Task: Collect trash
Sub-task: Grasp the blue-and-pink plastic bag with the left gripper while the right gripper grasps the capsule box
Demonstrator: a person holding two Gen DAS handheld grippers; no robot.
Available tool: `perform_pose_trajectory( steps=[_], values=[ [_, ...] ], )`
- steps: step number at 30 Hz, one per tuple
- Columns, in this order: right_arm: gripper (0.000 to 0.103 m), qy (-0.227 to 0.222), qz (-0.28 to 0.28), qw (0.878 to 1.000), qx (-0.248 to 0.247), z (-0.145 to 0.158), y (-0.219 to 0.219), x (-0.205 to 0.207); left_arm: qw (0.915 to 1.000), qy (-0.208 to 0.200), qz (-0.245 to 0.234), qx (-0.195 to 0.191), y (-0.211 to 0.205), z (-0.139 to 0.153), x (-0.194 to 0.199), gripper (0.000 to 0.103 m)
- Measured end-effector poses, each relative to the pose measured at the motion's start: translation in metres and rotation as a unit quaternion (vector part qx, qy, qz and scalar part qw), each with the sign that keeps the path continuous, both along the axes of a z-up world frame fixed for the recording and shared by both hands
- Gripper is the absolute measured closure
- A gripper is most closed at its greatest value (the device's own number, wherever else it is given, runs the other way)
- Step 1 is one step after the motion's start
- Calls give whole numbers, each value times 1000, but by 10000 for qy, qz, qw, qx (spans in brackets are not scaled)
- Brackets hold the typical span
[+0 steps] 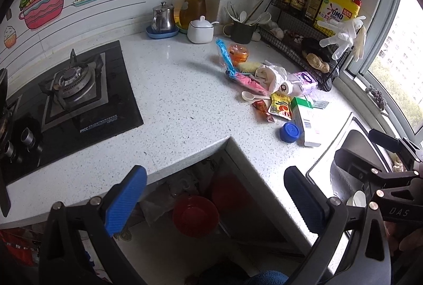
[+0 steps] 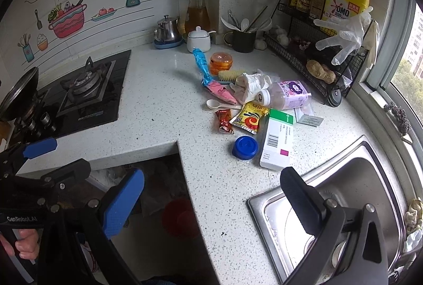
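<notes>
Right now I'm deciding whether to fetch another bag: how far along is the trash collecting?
Nothing looks done yet. The pile still lies on the countertop: blue cap, white and green box, yellow sachet, red wrapper, plastic spoon, purple-labelled bottle, blue and pink wrapper. In hand: nothing; the left gripper and right gripper are both open, short of the pile. All pickups remain.

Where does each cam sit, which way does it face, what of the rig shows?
Left wrist: on the left gripper, open, at the counter's inner corner, facing the trash pile; the right gripper shows at right.
Right wrist: on the right gripper, open, nearer the sink, facing the same way; left gripper and a hand show at left.
Shared: blue cap, white box, stove.
</notes>
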State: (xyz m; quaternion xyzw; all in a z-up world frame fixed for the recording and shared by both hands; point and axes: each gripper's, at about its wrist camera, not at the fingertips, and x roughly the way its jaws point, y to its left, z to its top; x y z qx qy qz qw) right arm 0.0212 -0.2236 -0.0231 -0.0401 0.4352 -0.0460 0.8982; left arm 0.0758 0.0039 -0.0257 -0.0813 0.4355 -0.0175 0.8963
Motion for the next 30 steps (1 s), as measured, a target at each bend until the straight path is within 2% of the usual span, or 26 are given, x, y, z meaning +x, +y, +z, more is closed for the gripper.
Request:
perform_pose_trajectory(
  steps=[11, 18, 22, 27, 30],
  values=[
    [0, 213, -789, 9965, 199, -17, -66, 54, 9993, 195, -309, 80, -24, -11, 102, 0],
    [0, 555, -1404, 9883, 215, -47, -113, 104, 9961, 568, -670, 3, -35, -46, 171, 0],
    [0, 915, -1664, 9816, 192, -71, -133, 124, 9932, 820, -830, 55, -41, -64, 199, 0],
    [1, 1301, -1670, 9769, 302, -95, -145, 134, 9899, 1067, -933, 93, -45, -76, 222, 0],
    [15, 1506, -1655, 9743, 269, -106, -147, 138, 9884, 1132, -1008, 53, -46, -79, 232, 0]
  ],
)
